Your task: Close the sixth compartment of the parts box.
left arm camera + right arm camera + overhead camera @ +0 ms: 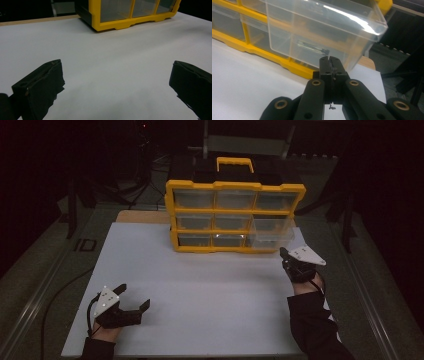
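Clear drawer point(319, 32) contents unreadable; right tongs point(329, 61) clenched empty, left tongs point(115, 85) released.

A yellow-framed organiser point(235, 215) with clear, colourless plastic drawers and a yellow handle point(235, 164) stands on a white table surface point(200, 290), its back casing black. The large clear drawer point(322, 32) directly ahead of the black right gripper point(329, 62) catches a bright white glint along its rim. Brass-coloured rivets dot that gripper's black linkage. The left gripper point(134, 297), also black, carries a pale grey triangular plate with small dark dots. A tan wooden edge borders the white surface beyond the left gripper.
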A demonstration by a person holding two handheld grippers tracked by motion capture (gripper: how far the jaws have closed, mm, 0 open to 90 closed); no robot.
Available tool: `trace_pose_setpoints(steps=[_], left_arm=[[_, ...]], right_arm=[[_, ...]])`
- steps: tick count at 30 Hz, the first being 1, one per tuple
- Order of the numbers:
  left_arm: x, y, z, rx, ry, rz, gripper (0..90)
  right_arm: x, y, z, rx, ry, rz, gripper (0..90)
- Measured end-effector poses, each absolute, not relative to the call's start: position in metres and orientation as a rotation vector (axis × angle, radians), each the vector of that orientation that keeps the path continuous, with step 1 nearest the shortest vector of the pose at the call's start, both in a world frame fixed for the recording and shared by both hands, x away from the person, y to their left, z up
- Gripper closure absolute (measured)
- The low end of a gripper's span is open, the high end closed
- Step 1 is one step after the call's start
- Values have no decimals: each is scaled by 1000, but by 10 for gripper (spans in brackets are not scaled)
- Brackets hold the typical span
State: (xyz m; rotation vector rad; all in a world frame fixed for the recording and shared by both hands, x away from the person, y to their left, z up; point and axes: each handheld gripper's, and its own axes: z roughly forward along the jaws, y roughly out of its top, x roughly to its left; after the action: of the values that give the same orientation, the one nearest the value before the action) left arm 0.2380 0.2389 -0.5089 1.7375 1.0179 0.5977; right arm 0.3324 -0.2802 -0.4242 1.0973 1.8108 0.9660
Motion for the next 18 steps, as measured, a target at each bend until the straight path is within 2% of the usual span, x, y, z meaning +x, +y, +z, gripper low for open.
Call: trace_pose_setpoints(steps=[18], left_arm=[[238, 239, -509, 1737, 1017, 598, 0]], right_arm=[[349, -271, -419, 1104, 1825, 955, 900]])
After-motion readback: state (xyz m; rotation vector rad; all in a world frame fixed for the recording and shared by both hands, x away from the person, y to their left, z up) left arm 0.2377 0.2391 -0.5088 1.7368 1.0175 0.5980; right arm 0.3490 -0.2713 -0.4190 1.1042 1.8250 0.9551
